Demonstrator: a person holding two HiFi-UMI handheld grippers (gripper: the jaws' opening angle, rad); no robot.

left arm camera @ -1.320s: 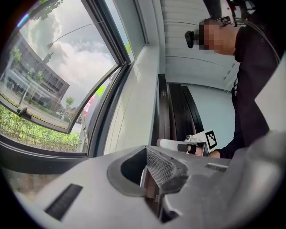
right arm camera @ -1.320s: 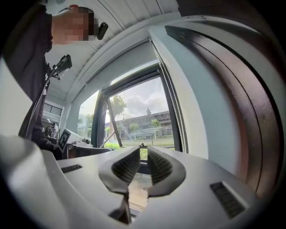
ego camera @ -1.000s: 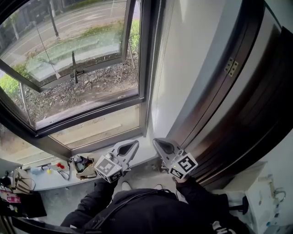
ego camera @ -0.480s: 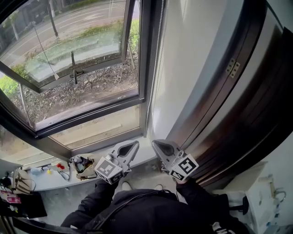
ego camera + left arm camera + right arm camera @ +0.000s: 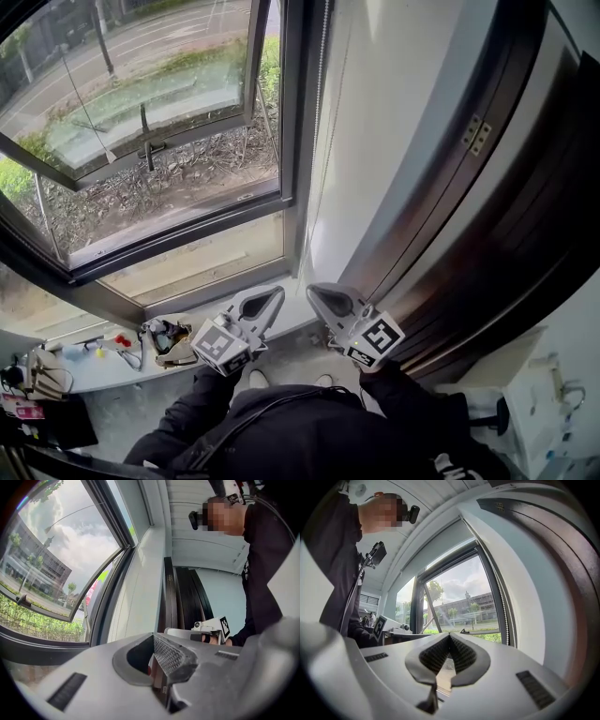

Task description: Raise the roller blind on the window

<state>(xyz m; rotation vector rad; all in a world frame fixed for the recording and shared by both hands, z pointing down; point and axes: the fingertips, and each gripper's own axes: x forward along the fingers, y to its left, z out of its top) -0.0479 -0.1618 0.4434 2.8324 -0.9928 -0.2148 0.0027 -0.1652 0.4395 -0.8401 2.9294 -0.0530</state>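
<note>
Far left and low, a grey sill with a small heap of stuff on it. Above that, a big window, one pane tipped open to the outside, grass and a road past the glass. Up at the top of the window, seen only in the right gripper view, a pale grey sheet, most likely the blind, though hard to be sure. Low in the middle, the left gripper, raised over dark sleeves and pointing toward the bottom right corner of the window. Fingers of this one pressed tight together, nothing between them. Just right of that, a thin bead chain, hanging straight down along the right edge of the window frame, close to the wall. Both grippers lower than the part of the chain in view, not touching it. Next, the right gripper, just beside the left one, tips near each other but apart, pointing up the same way. Fingers here closed too, holding nothing. Further right, a plain white wall. Last, at the far right, a dark brown door with a small hinge on its edge.
</note>
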